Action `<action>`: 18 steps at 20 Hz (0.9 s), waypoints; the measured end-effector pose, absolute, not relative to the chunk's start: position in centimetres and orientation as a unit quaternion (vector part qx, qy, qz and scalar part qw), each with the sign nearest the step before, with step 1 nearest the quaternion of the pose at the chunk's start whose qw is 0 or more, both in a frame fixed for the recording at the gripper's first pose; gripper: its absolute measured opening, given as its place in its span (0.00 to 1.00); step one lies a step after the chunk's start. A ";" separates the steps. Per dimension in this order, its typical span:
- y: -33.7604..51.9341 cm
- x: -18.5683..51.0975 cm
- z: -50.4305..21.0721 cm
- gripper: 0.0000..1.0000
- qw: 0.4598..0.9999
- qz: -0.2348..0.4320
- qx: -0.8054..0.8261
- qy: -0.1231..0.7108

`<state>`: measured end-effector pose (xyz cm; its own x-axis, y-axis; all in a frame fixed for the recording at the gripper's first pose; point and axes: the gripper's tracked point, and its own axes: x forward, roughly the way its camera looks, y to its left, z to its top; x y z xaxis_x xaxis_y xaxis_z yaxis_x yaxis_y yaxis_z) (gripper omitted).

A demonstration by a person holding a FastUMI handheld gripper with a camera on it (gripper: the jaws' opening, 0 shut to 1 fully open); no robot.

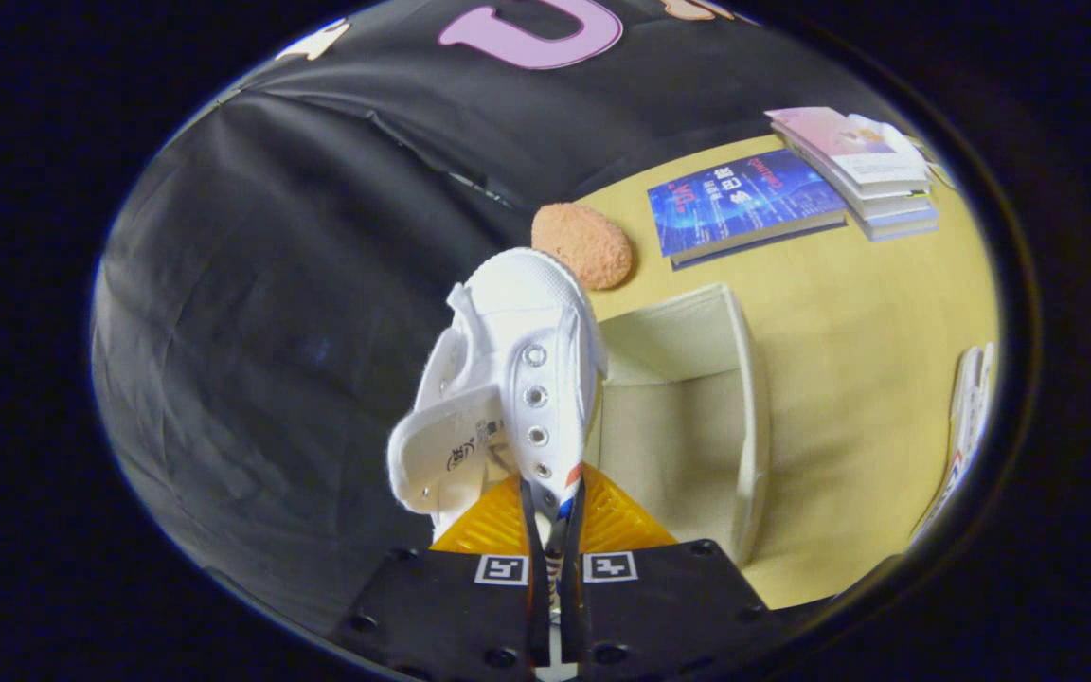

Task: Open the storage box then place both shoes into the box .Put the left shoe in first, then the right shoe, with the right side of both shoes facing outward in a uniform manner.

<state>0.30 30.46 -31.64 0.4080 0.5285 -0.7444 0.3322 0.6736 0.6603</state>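
Though its heel is hidden, the white shoe (517, 379) hangs pinched in the tongs (553, 516), left of the open storage box (744, 398).

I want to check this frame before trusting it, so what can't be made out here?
- Shoe, gripper view: its sole and far side are turned away, so left or right is unclear.
- Box: the shoe hides its near left part, so its whole floor cannot be checked.
- Gripper: shut on the shoe's edge; the contact is narrow.
- Books: covers too small.

I can read no text for sure: the print on the blue book's cover (742, 201) and on the shoe's tongue (458, 457) is too small.
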 end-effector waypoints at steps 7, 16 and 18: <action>33.5 -2.3 -35.0 0.07 0.717 0.065 0.372 0.586; 33.6 -4.0 -36.2 0.07 0.690 0.046 0.378 0.616; 33.8 -4.2 -36.9 0.07 0.678 0.040 0.386 0.624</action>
<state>-4.24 33.76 -36.88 0.2175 0.5364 -0.8155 0.4278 0.6986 0.5736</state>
